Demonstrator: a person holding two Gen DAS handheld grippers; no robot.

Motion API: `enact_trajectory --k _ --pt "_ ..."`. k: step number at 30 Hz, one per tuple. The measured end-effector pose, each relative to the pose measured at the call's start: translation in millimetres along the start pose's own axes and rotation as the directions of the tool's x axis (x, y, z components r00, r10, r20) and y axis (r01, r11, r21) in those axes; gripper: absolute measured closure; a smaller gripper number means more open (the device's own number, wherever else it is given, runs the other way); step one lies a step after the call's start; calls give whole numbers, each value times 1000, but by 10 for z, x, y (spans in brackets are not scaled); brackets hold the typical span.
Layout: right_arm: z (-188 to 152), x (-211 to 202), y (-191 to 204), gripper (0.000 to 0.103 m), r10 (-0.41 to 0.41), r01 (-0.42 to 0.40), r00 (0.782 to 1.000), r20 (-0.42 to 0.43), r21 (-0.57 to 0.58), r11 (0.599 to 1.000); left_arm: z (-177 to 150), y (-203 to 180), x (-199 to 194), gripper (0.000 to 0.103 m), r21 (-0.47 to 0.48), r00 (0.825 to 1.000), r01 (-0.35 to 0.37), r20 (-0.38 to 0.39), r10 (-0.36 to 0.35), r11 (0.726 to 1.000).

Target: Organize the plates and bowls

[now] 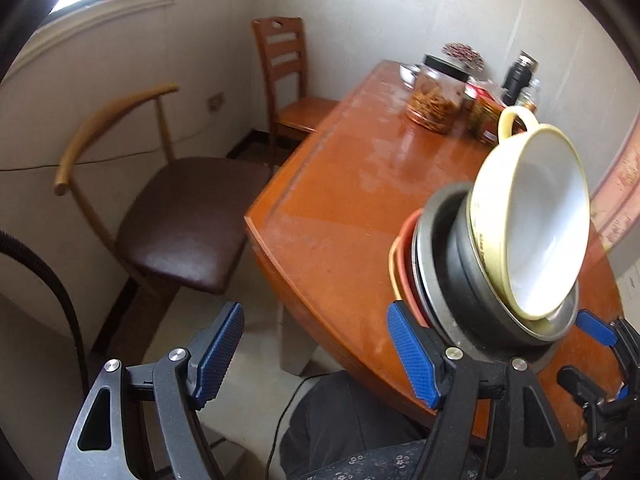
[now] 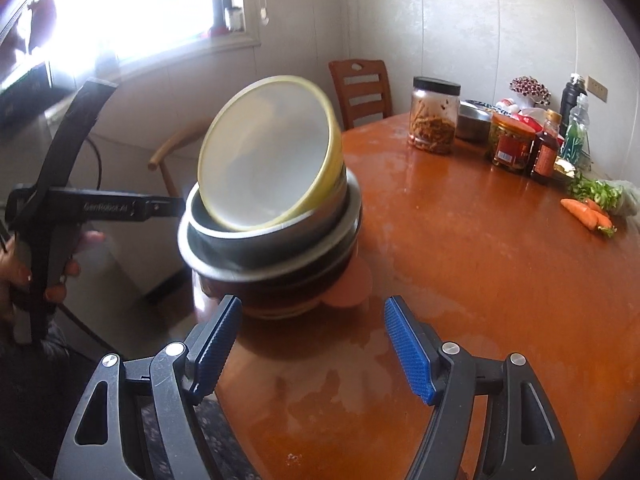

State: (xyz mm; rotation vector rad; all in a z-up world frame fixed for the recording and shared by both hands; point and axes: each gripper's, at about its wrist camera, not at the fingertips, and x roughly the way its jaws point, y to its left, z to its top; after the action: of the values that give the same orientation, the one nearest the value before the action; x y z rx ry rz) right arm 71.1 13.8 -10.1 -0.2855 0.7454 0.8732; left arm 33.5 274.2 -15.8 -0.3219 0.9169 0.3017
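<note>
**Ana:** Blue-padded jaws fill the foreground in both views, and right ahead sits the stack of bowls and plates [image 2: 272, 240], near the worktop [image 2: 480, 300] edge and leaning. Top is a yellow bowl [image 2: 268, 160], tipped hard inside a grey metal bowl [image 2: 224, 236].

**Ben:** Left gripper [image 1: 316, 354] stands released, nothing between the pads, though one pad sits just beside the stack's lower rims. Right gripper [image 2: 314, 346] is likewise spread and empty, just short of the base.

**Ana:** How does this pile handle, you reckon?

**Ben:** Heavy and rigid, I'd judge. Ceramic on smooth metal looks slippery, and that top bowl could slide out and break. I'd take hold low, one gripper on each side of the wide bottom rims, not the tilted bowl.

**Ana:** Underneath, glossy orange-brown wood, reflective. Jars and bottles [image 2: 520, 136] cluster at the far side by the wall, carrots [image 2: 586, 212] lie beside them, a wooden chair [image 1: 284, 76] stands beyond, and a bright window [image 2: 140, 4] glares.
</note>
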Motion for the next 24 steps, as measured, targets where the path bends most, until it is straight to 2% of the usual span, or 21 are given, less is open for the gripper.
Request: enact_trajectory --k 3,13,16,19,24 --pt "-22 84 49 28 -4 3 1000 -6 -39 999 -2 -62 58 30 27 999 31 -11 -31 999" --pt "52 409 103 27 46 -48 999 -20 -112 993 157 -185 177 30 135 999 43 9 -45 990" --pt "97 472 105 26 79 -83 996 -41 -99 992 219 -220 238 30 152 999 48 19 -51 987" --pt "126 494 113 24 61 -66 997 -46 -124 990 293 -263 291 32 166 997 71 18 -75 984" --pt "132 491 0 24 56 -59 997 -51 -78 995 394 -391 375 33 186 995 92 5 -95 978"
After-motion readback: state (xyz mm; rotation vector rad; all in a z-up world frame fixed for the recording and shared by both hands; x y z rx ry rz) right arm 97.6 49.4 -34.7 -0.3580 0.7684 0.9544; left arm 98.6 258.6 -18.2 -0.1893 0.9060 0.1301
